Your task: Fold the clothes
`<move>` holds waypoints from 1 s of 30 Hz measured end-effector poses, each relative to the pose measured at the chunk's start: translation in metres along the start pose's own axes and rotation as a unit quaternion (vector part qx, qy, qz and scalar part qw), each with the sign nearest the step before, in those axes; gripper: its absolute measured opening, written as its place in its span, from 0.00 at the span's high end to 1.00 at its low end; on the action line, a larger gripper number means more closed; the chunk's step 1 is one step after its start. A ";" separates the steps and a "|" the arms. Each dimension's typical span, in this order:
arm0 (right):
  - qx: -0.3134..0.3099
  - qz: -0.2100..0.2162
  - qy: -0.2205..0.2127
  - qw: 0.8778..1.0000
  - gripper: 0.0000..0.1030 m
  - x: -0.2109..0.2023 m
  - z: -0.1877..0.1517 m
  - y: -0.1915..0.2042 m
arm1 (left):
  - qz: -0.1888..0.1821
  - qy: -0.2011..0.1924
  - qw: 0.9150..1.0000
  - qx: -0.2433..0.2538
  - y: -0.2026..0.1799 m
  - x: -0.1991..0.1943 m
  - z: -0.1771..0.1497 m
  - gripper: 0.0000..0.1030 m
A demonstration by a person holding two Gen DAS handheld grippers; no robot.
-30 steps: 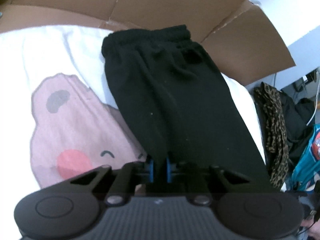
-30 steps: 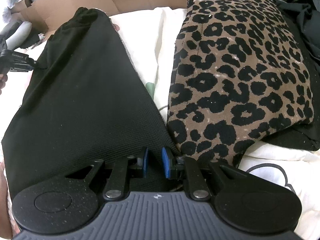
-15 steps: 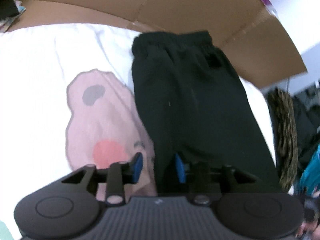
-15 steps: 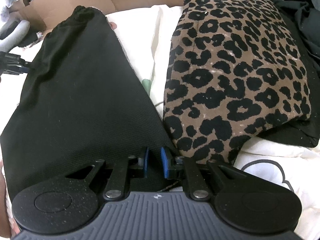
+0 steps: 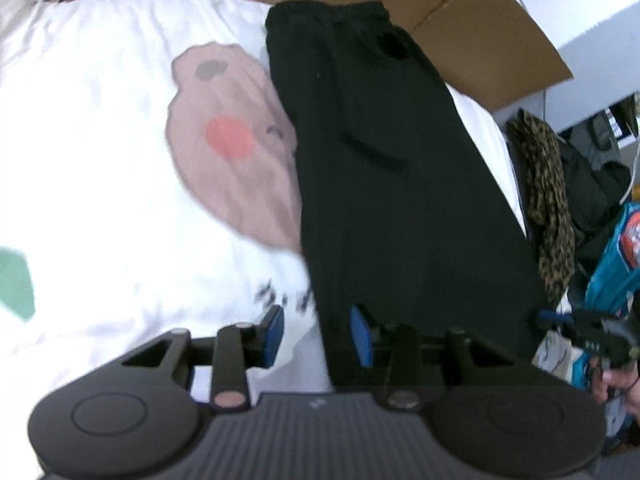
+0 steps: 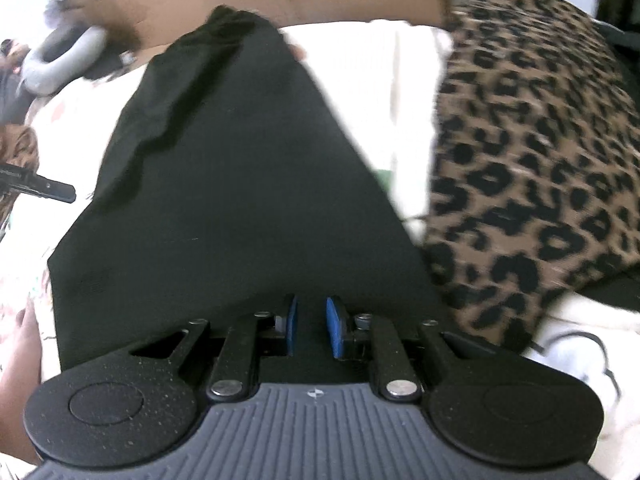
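Left gripper (image 5: pixel 316 334) points down at a bed w/ its jaws parted; the blue pads (image 5: pixel 273 330) stand apart. The left long edge of the black trousers (image 5: pixel 384 168) runs up between them, but neither pad presses on the cloth. Under the left pad there is bare white duvet (image 5: pixel 100 128).

Right gripper (image 6: pixel 312 328) is at the near hem of the same trousers. Its jaws are narrow and just opening, w/ black cloth lying between the pads; the picture is blurred, so whether they pinch it I cannot tell.

The trousers lie flat and long on the bed, hem end nearest, elastic waistband farthest. In the left wrist view the left long edge runs fairly straight; a pink cartoon print (image 5: pixel 232 140) on the duvet sits just beside it, part tucked under. Left of that the duvet is open white cover out to a green patch (image 5: pixel 16 284) at the frame edge.

On the right side room is tight. In the right wrist view only a narrow strip of white cover separates the trousers from a leopard-print cloth (image 6: pixel 532 152), which widens towards the far end. At the near end the two nearly touch.

Farthest off, the waistband ends close to a flattened cardboard sheet (image 5: pixel 472 20) standing behind the bed. Past the bed's right edge there is a heap of dark clothes (image 5: pixel 600 184) and a teal bag (image 5: pixel 616 264).
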State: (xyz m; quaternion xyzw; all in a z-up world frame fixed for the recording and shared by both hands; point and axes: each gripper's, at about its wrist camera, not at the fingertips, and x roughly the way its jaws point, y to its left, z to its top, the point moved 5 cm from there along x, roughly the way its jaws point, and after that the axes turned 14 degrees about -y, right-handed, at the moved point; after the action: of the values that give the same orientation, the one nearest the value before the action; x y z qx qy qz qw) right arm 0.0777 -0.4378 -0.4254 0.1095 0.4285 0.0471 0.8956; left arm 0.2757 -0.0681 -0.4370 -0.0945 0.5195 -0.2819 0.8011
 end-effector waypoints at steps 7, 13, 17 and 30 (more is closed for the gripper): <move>-0.019 0.027 0.004 0.999 0.78 0.008 -0.002 0.029 | 0.005 0.024 0.999 0.039 0.000 -0.022 -0.029 0.62; -0.023 0.044 0.003 0.999 0.77 0.023 0.000 0.047 | -0.005 0.033 0.997 0.064 -0.002 -0.021 -0.053 0.62; -0.031 0.036 0.019 0.999 0.77 0.033 -0.008 0.051 | -0.008 0.043 0.997 0.071 -0.005 -0.011 -0.067 0.62; -0.066 0.029 0.057 0.996 0.77 0.032 -0.030 0.052 | -0.036 -0.007 0.995 0.096 -0.021 -0.019 -0.070 0.62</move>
State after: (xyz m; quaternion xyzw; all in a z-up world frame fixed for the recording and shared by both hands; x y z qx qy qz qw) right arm 0.0750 -0.3774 -0.4551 0.0590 0.4718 0.1073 0.8731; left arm 0.2010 -0.0646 -0.4436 -0.0376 0.4804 -0.3581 0.7997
